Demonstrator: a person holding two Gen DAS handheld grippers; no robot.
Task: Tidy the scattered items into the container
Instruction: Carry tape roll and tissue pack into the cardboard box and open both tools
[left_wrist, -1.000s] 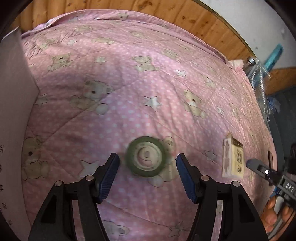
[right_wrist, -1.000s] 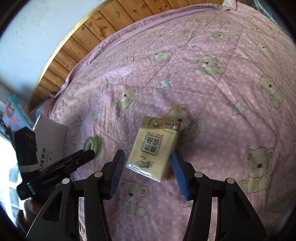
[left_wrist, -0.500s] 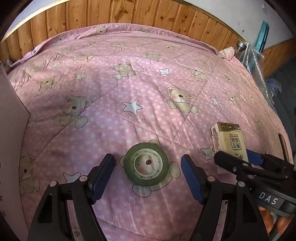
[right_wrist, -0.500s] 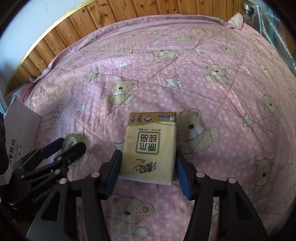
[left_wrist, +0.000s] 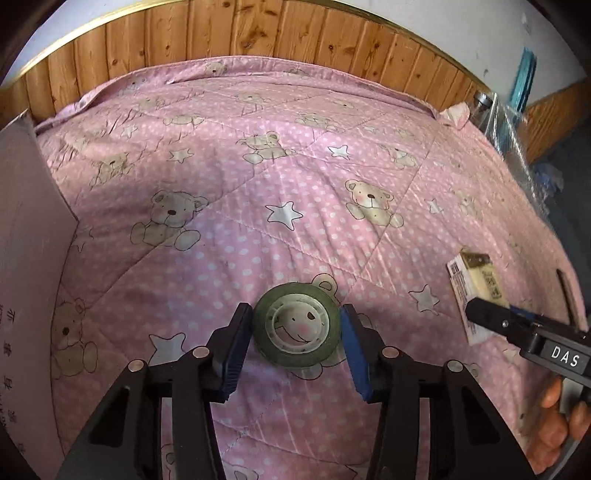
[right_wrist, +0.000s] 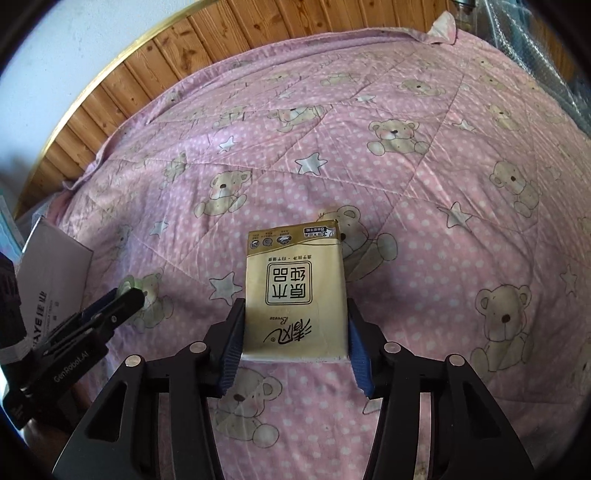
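Left claw (left_wrist: 296, 341) pinches the tape (left_wrist: 296, 329) flat on the bed (left_wrist: 295, 184); right claw (right_wrist: 295, 339) pinches the tissues (right_wrist: 295, 291). The box (left_wrist: 26, 258) waits at nine o'clock. The round roll could squirt free.

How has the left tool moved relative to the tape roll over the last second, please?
Yes: the left tool has closed in on the tape roll, its pads now at the roll's sides on the quilt.

A tape roll (left_wrist: 296, 325) is lying on the quilt (left_wrist: 280, 177), a tissue pack (right_wrist: 296, 295) sitting to its right and a cardboard box (left_wrist: 26, 258) standing to its left.
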